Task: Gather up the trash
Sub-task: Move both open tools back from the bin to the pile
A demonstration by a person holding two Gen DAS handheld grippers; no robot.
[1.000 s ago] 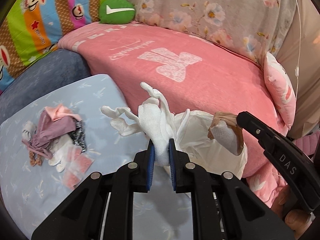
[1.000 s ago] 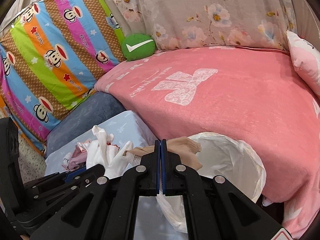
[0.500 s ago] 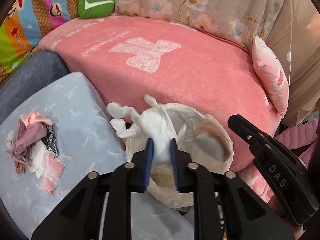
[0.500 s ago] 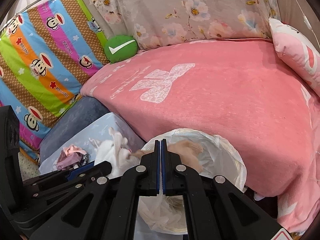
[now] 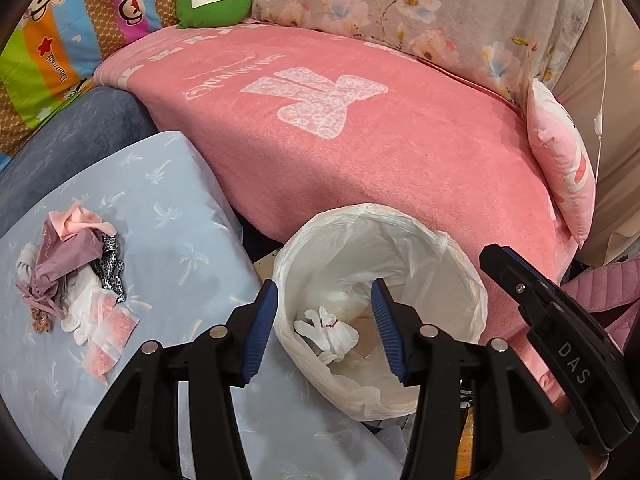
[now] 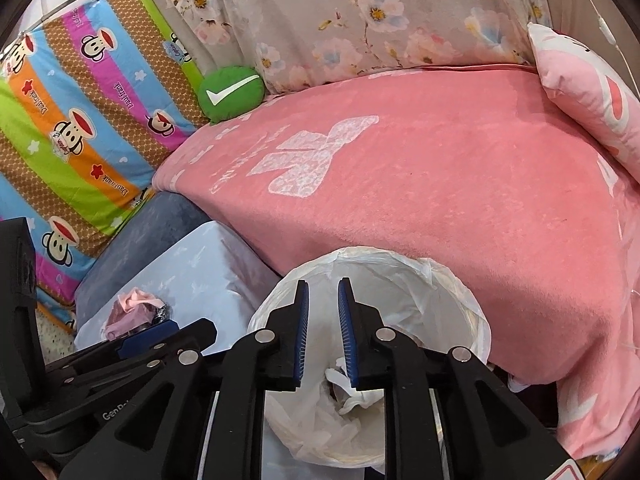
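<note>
Over the round white bin lined with a thin translucent plastic bag (image 5: pixel 460 264), I hold both tools pointed down into its mouth. My left hand-held gripper (image 5: pixel 324 328) has its blue-padded jaws opening, nothing between them; the crumpled white glove-like rag (image 5: pixel 328 336) lies loose at the bottom of the liner, directly below, so I judge it dropped where it belongs. My right hand-held gripper (image 6: pixel 323 336) is also opening, its jaws narrowly apart and empty, poised above the same heap inside the bin; the brownish piece beside the rag is too dim to name. Both tools hang over the rim, I judge, so that whatever leaves them falls inside and not on the floor.

Just left of the bin, on the pale blue palm-print worktop cover (image 5: pixel 176 216), a small pile of scraps (image 5: pixel 72 280) waits uncollected: mauve and pink cloth, a black-and-white patterned strip, white cloth and pink-filled clear packets. That pile is my likely next target.

Beyond, a pink fleece blanket with a white bow motif (image 5: pixel 360 140) covers the bed. A pink cartoon pillow (image 5: pixel 564 168) leans at its right, a green round cushion with a white tick (image 5: pixel 214 0) sits at the far corner, and floral and monkey-print striped fabrics hang behind.
</note>
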